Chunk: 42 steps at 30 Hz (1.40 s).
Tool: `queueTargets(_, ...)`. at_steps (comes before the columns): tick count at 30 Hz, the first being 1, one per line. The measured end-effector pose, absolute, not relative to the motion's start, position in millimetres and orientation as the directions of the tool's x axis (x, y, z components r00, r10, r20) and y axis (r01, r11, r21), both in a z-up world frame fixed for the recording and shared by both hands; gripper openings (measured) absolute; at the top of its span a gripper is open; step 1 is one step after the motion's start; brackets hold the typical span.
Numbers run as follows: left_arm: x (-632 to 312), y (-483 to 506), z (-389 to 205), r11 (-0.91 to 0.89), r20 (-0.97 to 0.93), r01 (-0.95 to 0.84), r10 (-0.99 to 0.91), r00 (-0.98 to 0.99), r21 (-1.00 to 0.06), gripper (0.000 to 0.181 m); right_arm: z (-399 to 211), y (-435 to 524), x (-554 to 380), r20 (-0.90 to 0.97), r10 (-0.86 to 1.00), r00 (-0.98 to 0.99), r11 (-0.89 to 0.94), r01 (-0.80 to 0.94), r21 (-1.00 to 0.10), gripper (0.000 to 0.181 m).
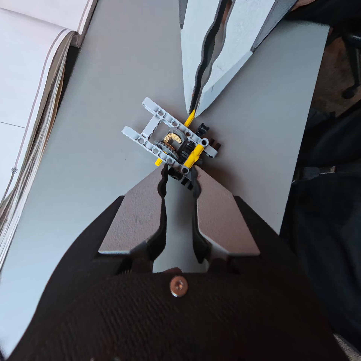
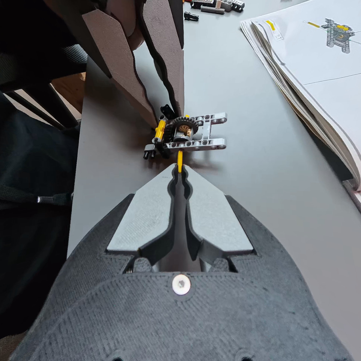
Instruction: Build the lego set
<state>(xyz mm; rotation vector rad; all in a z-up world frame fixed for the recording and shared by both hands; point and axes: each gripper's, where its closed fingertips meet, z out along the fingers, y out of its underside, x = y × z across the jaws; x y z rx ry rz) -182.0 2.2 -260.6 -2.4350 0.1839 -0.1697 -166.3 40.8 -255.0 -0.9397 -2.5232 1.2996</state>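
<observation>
Lego assembly (image 1: 172, 142): a small frame of two long light-grey holed beams joined by a grey crosspiece, lying flat on the grey table (image 1: 117, 78), close to its edge.
Inside the frame: a dark grey differential housing with a tan bevel gear (image 2: 183, 129) showing in its window, and a black toothed gear (image 2: 183, 119) beside it.
Yellow parts: a stubby yellow connector (image 1: 194, 156) crosses the end of the frame; black pins stick out at that same end.
Yellow axle (image 2: 180, 159): thin, poking out through a hole in one side beam.
Right gripper (image 2: 179, 166): there it is, pinched tight on the free end of the yellow axle.
Left gripper (image 1: 179, 172): clamped on the corner of the frame by the yellow connector, fingertips touching the grey beam.
Instruction booklet (image 2: 312, 64): open on the table, well apart from the frame.
Loose pieces (image 2: 216, 5): dark bits at the table's far end.
</observation>
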Motion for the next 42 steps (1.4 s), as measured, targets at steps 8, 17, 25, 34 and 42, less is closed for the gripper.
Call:
queueTargets(8, -181.7, 3.0, -260.6, -0.757, 0.068, -0.096, -0.182, 0.981, -0.647, 0.021, -254.8, 41.6, -168.1, -0.125, 0.598, -0.792, 0.434, 0.45, -0.78, 0.0)
queueTargets(17, -182.6, 3.3, -260.7, -0.77, 0.042, -0.106, -0.17, 0.985, -0.629, 0.021, -259.5, 40.6, -170.4, -0.026, 0.61, -0.792, 0.502, 0.411, -0.761, 0.0)
queueTargets(25, -181.4, 5.6, -261.8, -0.772, 0.06, -0.088, -0.161, 0.985, -0.63, 0.021, -252.3, 44.1, -170.0, -0.174, 0.565, -0.807, 0.418, 0.461, -0.782, 0.0)
queueTargets(34, -176.0, -3.3, -258.7, -0.793, 0.064, -0.149, -0.23, 0.971, -0.59, 0.029, -253.8, 46.8, -169.4, -0.104, 0.507, -0.856, 0.511, 0.396, -0.763, 0.0)
queueTargets(42, -205.8, 7.4, -228.0, -0.759, -0.097, -0.307, -0.309, 0.946, -0.574, 0.028, -253.9, 50.1, -169.7, -0.14, 0.518, -0.844, 0.49, 0.427, -0.76, 0.0)
